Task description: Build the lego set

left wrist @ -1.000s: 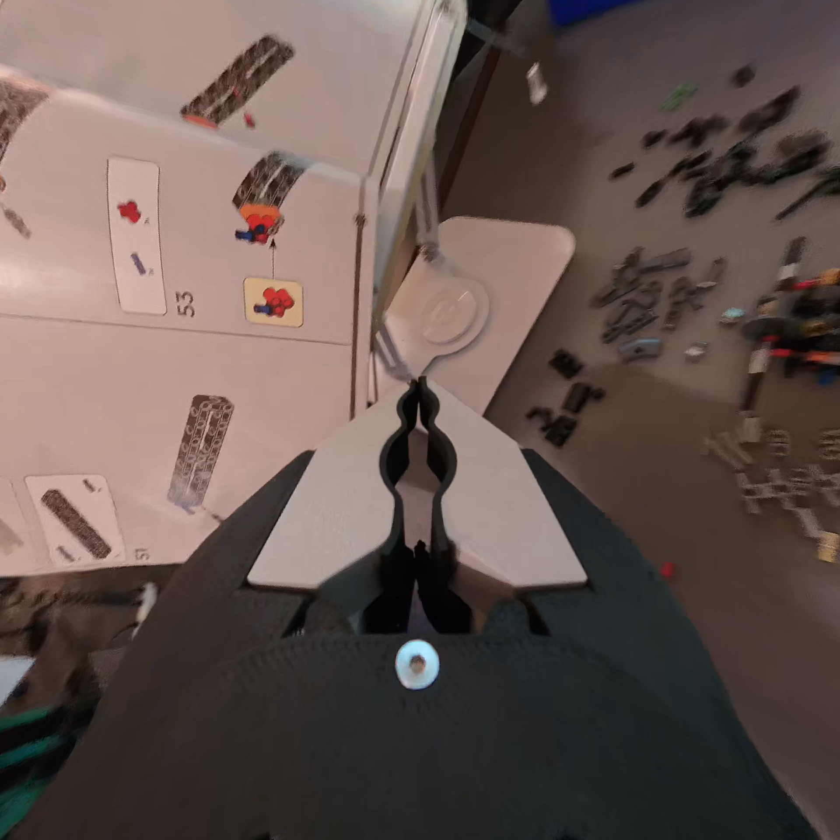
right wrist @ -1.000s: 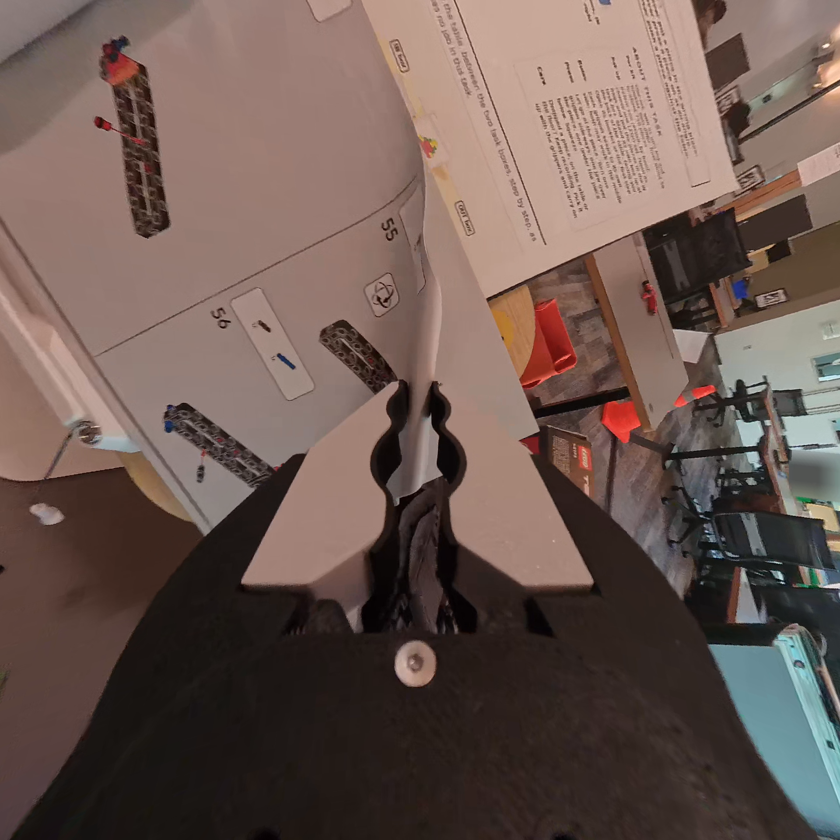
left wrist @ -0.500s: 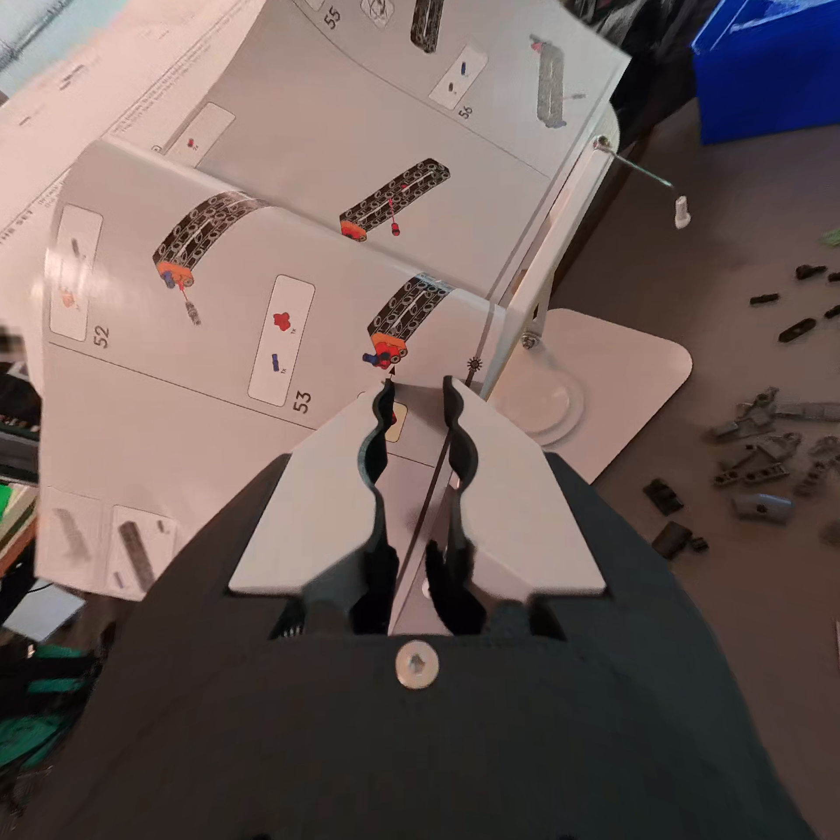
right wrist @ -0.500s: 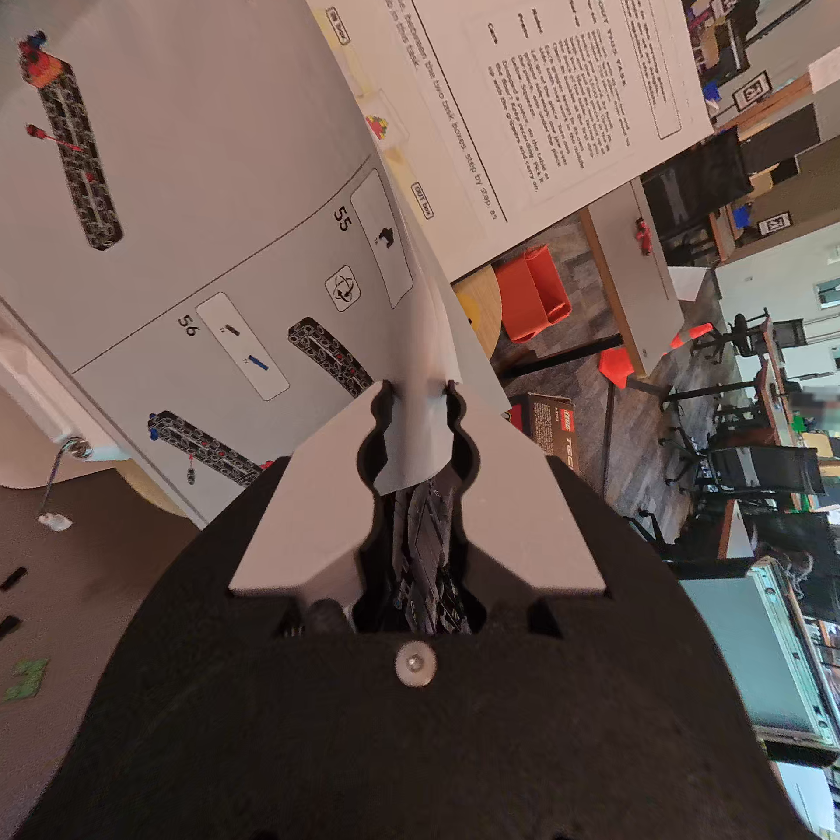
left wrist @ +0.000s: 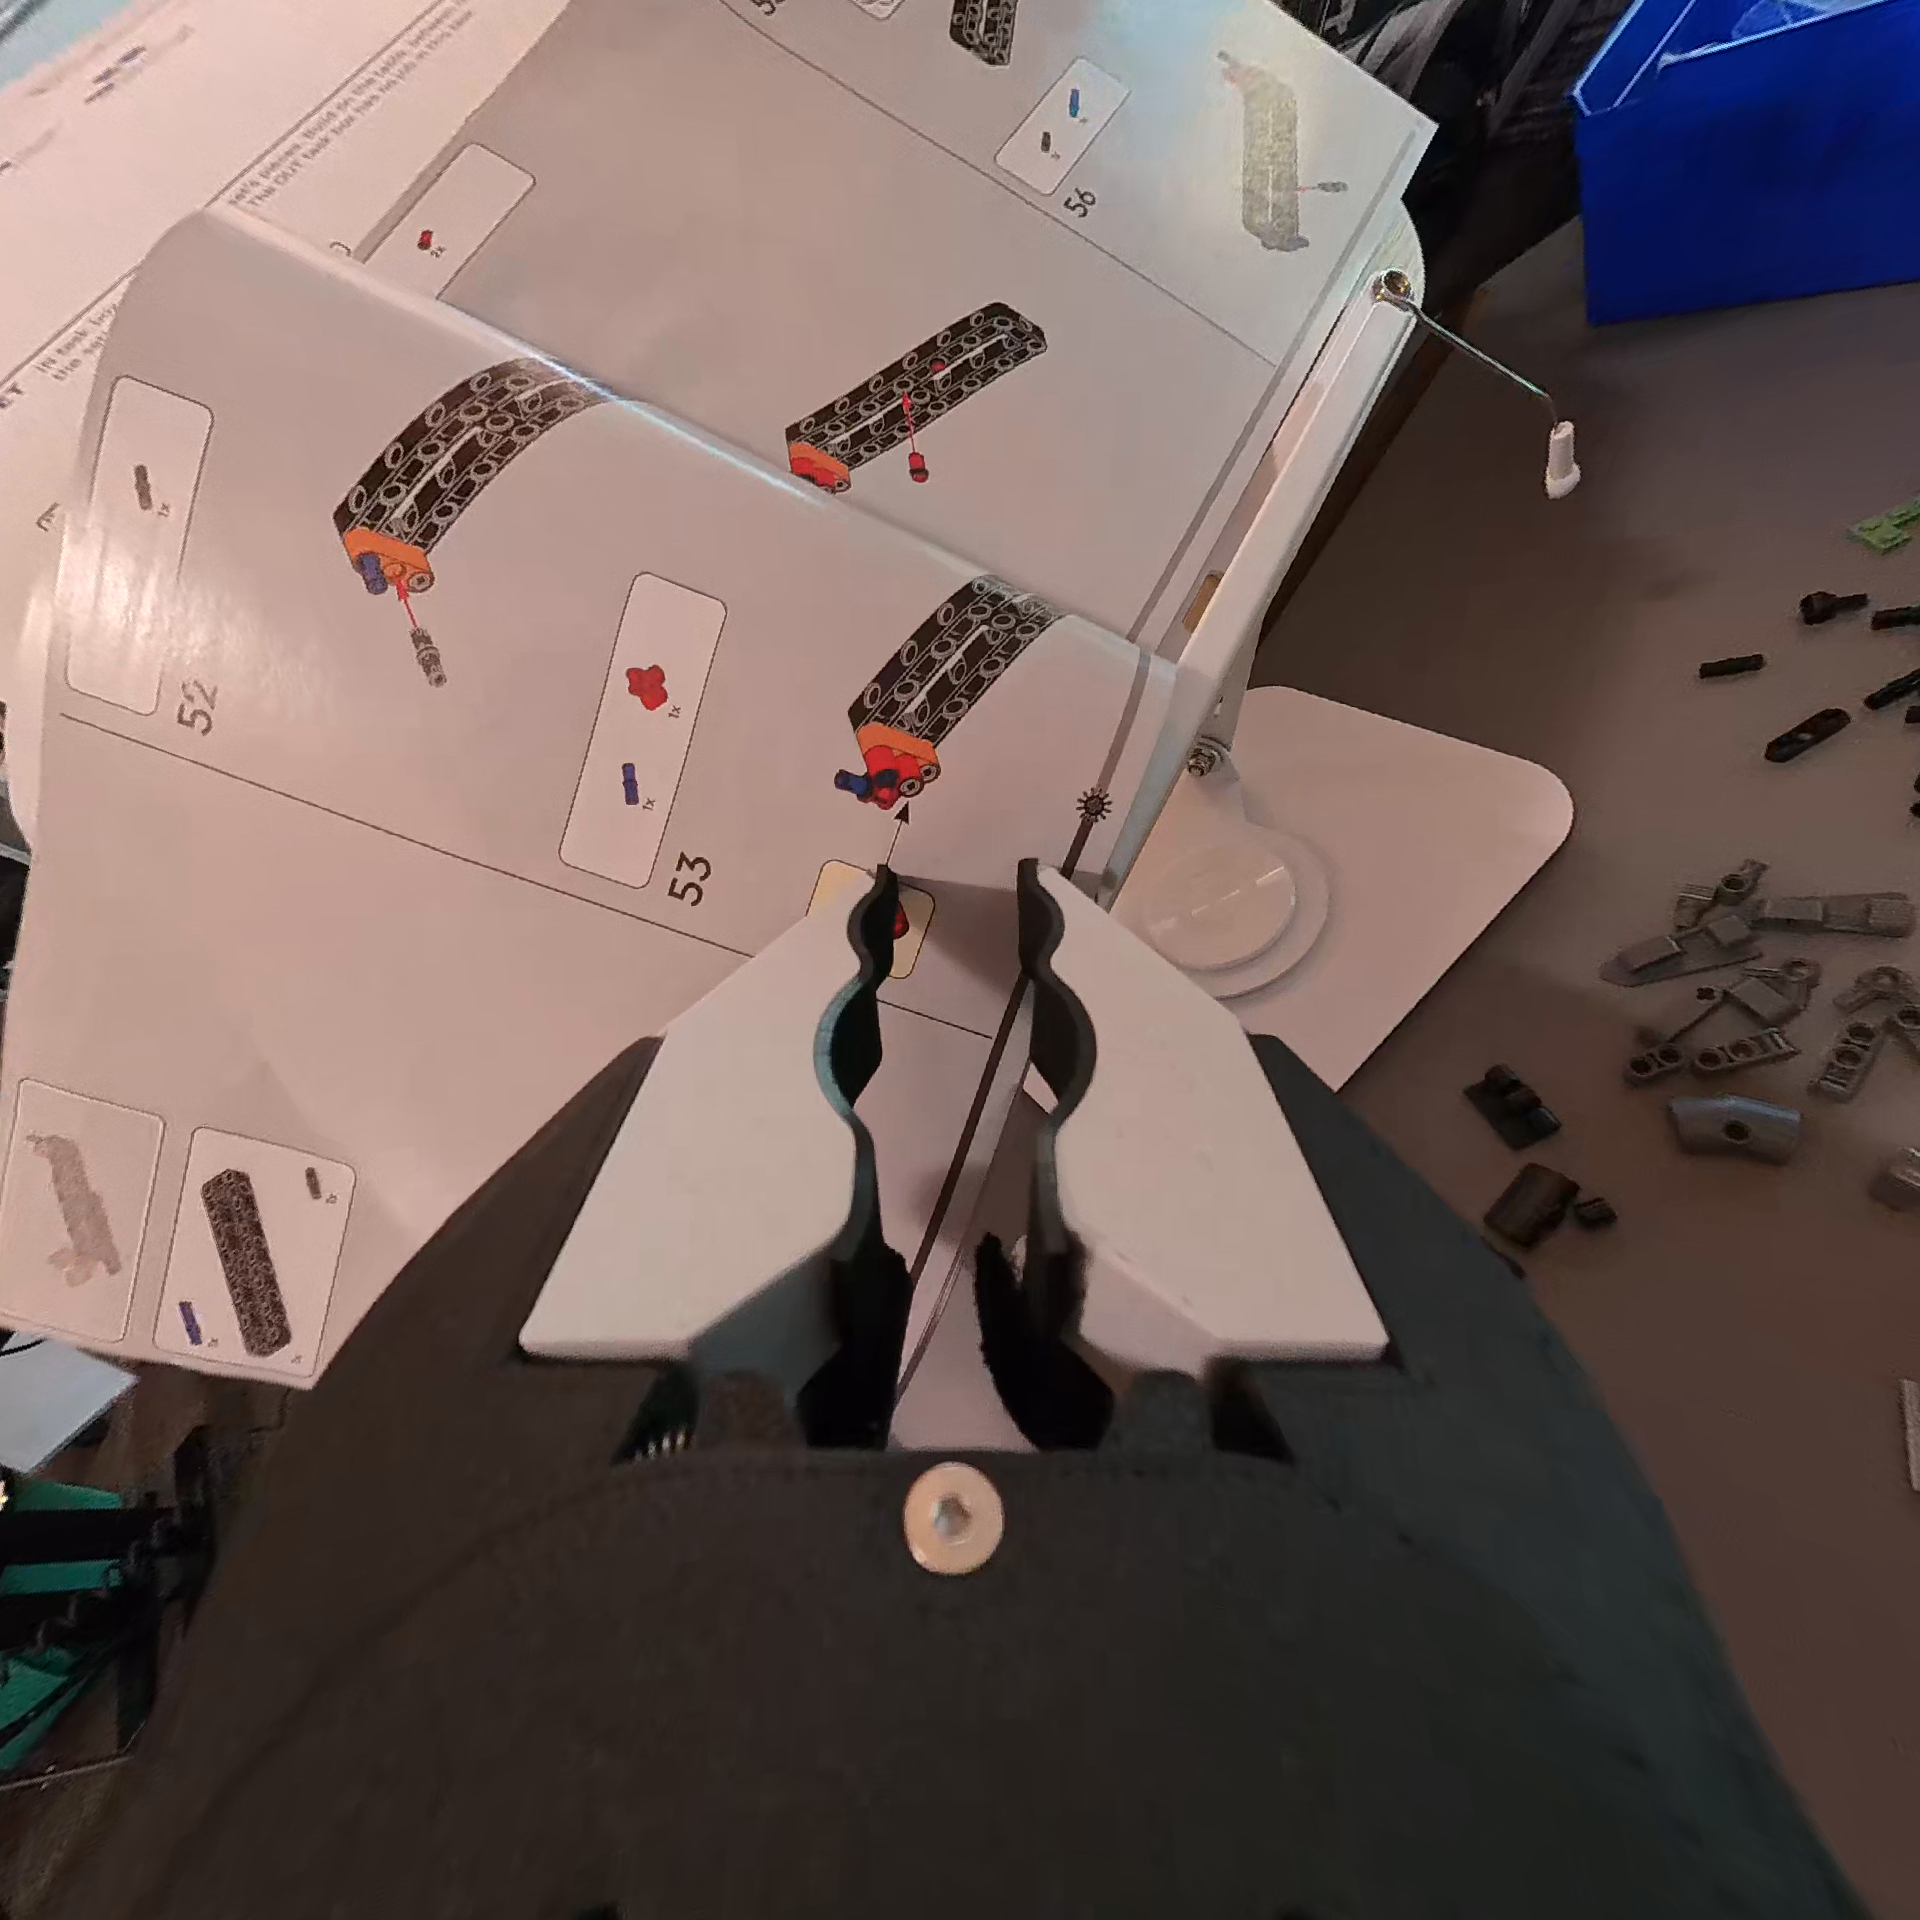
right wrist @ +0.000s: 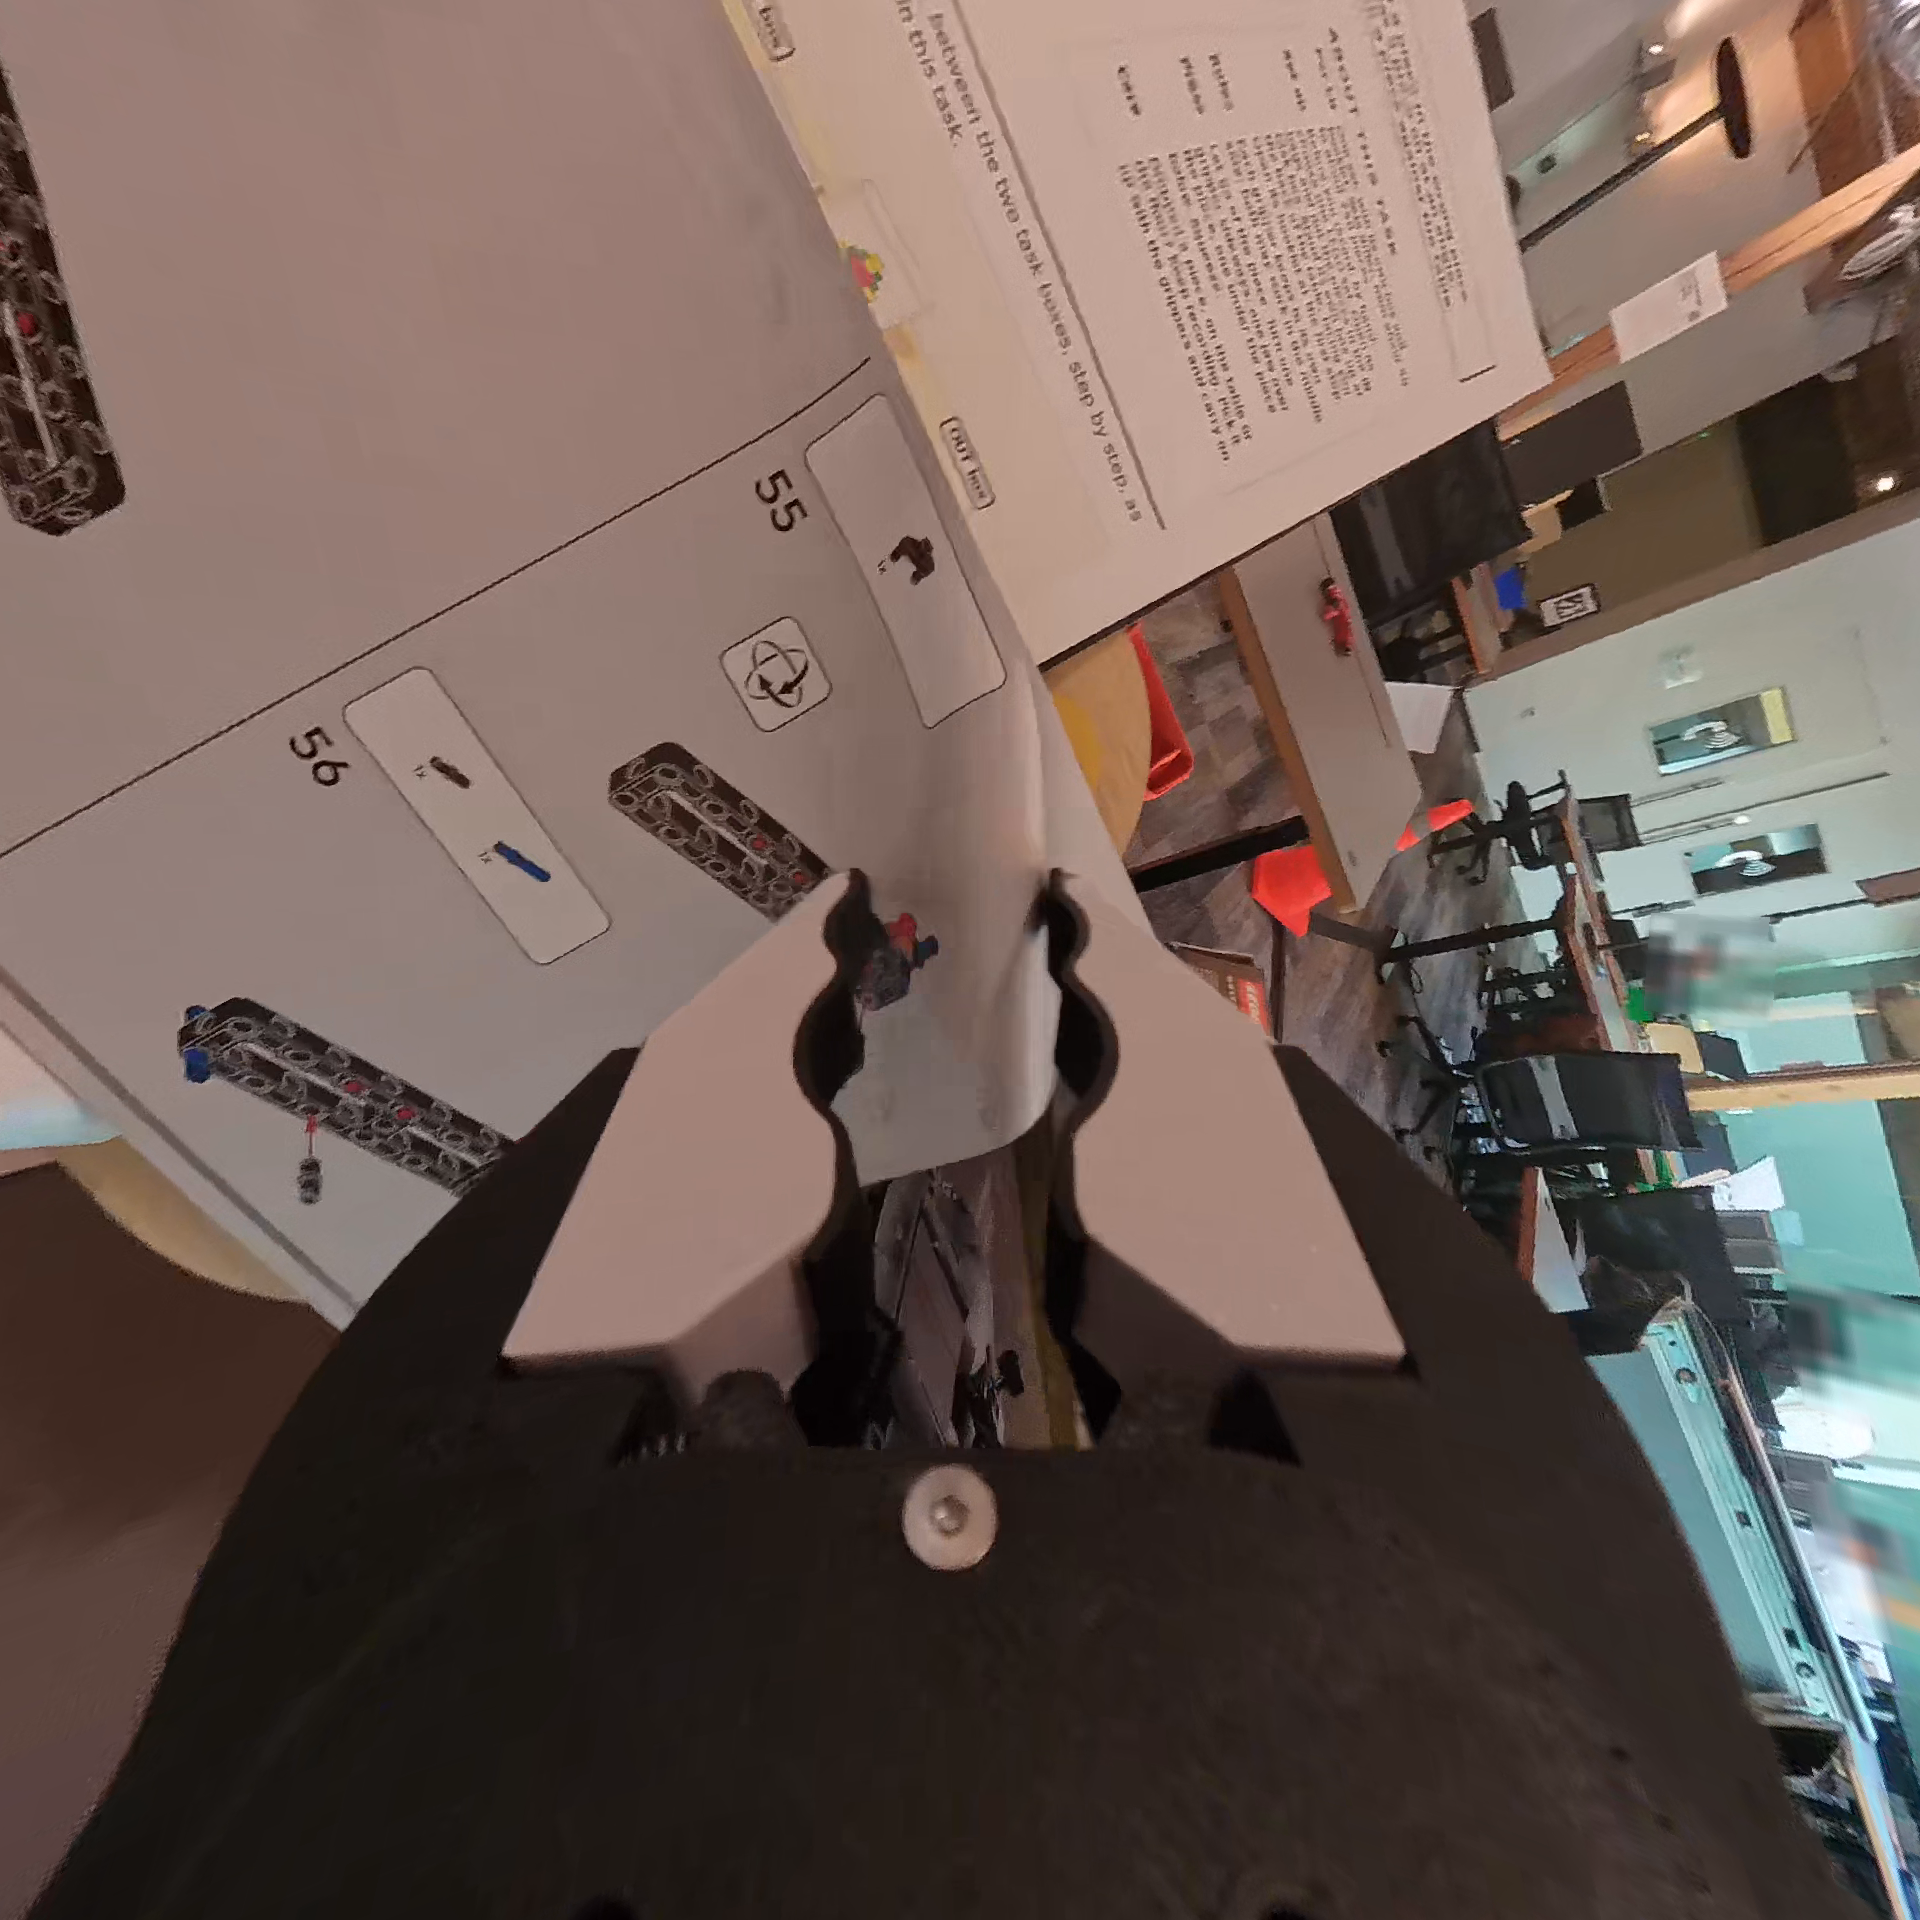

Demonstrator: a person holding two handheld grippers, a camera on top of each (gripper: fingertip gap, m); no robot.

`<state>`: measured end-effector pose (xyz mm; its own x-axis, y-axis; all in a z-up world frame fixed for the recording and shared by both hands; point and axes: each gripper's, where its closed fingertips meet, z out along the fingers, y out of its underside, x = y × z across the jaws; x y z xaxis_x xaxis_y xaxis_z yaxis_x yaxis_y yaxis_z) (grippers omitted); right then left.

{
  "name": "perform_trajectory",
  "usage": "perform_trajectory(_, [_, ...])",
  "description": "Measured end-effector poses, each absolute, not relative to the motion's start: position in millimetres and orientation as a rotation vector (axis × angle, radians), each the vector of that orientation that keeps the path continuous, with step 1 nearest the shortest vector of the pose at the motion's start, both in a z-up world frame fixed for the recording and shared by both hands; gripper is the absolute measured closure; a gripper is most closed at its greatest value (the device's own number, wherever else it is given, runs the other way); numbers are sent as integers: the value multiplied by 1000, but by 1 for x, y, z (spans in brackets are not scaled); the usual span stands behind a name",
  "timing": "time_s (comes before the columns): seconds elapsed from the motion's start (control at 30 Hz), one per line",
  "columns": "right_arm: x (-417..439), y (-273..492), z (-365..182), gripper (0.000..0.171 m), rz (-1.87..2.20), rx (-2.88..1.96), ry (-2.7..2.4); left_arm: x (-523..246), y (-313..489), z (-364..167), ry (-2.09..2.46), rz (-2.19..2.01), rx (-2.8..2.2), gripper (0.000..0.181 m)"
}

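Observation:
The instruction booklet [left wrist: 520, 727] stands open on a white stand [left wrist: 1403, 831], its left page bowed outward. My left gripper [left wrist: 956, 881] is open at the lower edge of the booklet near its spine, and the fold line runs between the jaws without being pinched. In the right wrist view the booklet's right page [right wrist: 416, 416] fills the left side. My right gripper [right wrist: 954, 894] is open, and a curled page corner [right wrist: 956, 1039] lies loose between its jaws. Loose grey pieces [left wrist: 1756, 997] and black pieces [left wrist: 1517, 1112] lie on the brown table to the right.
A blue bin [left wrist: 1745, 177] stands at the back right. The stand's wire page holder [left wrist: 1475, 353] sticks out to the right. A printed sheet [right wrist: 1247, 208] hangs behind the booklet. Teal and black parts [left wrist: 62, 1558] lie at the lower left. An office room shows beyond. The grippers' ends are close to 30 cm from one another.
Both grippers have opened: the left was shut by the stand and has moved onto the booklet's lower edge. The right was shut on the page corner and has let it go.

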<state>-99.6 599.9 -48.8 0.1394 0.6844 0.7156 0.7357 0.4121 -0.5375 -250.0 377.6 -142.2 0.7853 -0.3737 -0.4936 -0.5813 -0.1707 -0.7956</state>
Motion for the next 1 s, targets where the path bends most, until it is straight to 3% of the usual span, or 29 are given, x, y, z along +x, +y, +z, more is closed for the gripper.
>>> perform_trajectory(0.03, [-101, 600, -47, 135, -44, -1295, -1556, -250, 378, -142, 741, 220, -1789, 159])
perform_trajectory(0.07, [-102, 599, -46, 149, -13, -1301, -1560, -250, 378, -143, 740, 222, -1790, 159])
perform_trajectory(0.2, [-105, 585, -45, 171, 7, -1275, -1618, -250, 378, -144, 743, 232, -1794, 158])
perform_trajectory(0.53, [-100, 509, -38, 171, 247, -1384, -1828, -247, 375, -140, 758, 207, -1783, 154])
perform_trajectory(0.73, [-137, 439, -5, 171, 717, -1447, -1815, -227, 368, -122, 761, 142, -1727, 137])
perform_trajectory(1.0, [-214, 400, 15, 171, 886, -1347, -1685, -176, 339, -81, 717, -366, -1588, 101])
